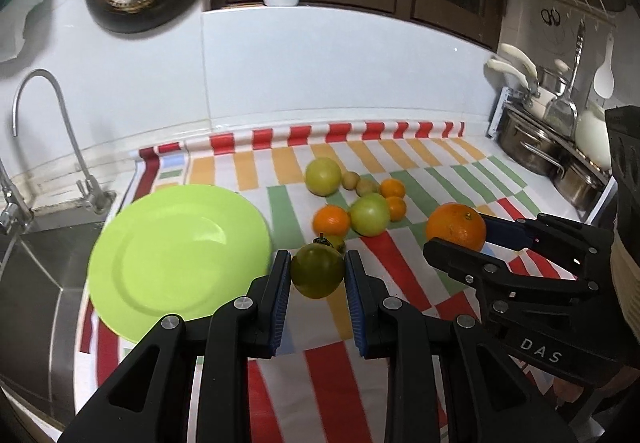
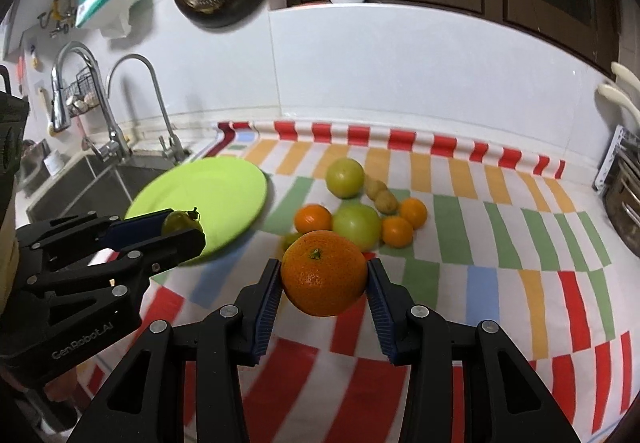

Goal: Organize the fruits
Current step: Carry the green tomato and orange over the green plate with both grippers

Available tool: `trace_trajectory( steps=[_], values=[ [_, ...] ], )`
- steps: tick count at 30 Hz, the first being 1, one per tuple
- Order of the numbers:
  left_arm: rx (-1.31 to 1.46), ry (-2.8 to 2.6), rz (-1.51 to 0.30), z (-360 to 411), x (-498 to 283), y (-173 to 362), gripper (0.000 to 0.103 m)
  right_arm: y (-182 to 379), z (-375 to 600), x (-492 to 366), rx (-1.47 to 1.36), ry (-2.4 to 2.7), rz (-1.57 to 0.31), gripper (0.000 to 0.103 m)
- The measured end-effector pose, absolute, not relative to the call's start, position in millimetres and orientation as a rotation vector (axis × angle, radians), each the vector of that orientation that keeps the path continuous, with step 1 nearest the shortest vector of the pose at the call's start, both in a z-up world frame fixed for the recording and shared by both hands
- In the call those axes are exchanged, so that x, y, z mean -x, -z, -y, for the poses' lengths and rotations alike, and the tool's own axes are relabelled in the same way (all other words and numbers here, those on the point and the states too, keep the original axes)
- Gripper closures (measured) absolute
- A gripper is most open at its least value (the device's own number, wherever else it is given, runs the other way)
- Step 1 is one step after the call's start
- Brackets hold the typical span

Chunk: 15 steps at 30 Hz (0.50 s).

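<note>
Left wrist view shows the left gripper [image 1: 319,275] jaws pinching a green fruit [image 1: 317,270] and the right gripper [image 1: 460,233] jaws pinching an orange [image 1: 455,226], both lifted, probably next going to the empty green plate [image 1: 176,255] near the tabletop's sink edge.

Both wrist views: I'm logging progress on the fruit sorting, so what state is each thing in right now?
Left hand-held gripper: shut on the dark green fruit, lifted off the cloth.
Right hand-held gripper: shut on the big orange, lifted.
Green plate: nothing on it.
Loose fruit pile: resting on the striped cloth.
Faucet: no water visible.
</note>
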<state>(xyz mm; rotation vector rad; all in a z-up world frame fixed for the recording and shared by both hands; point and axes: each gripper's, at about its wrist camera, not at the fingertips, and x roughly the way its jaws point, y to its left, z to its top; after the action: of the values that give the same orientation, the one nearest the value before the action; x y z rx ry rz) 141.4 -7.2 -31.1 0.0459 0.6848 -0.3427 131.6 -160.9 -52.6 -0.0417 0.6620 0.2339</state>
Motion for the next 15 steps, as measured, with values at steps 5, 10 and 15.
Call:
trace_trajectory(
  steps=[5, 10, 15],
  values=[
    [-0.045, 0.334, -0.661, -11.4, -142.0, 22.8, 0.076, 41.5, 140.6, -132.8, 0.04, -0.247, -0.627, 0.06],
    [-0.052, 0.323, -0.645, -34.9, -149.2, 16.1, 0.076, 35.0, 118.5, -138.8, 0.034, -0.259, -0.607, 0.06],
    [-0.062, 0.304, -0.641, -60.9, -160.9, 16.5, 0.076, 31.9, 91.4, -150.5, 0.038, -0.277, -0.598, 0.06]
  ],
)
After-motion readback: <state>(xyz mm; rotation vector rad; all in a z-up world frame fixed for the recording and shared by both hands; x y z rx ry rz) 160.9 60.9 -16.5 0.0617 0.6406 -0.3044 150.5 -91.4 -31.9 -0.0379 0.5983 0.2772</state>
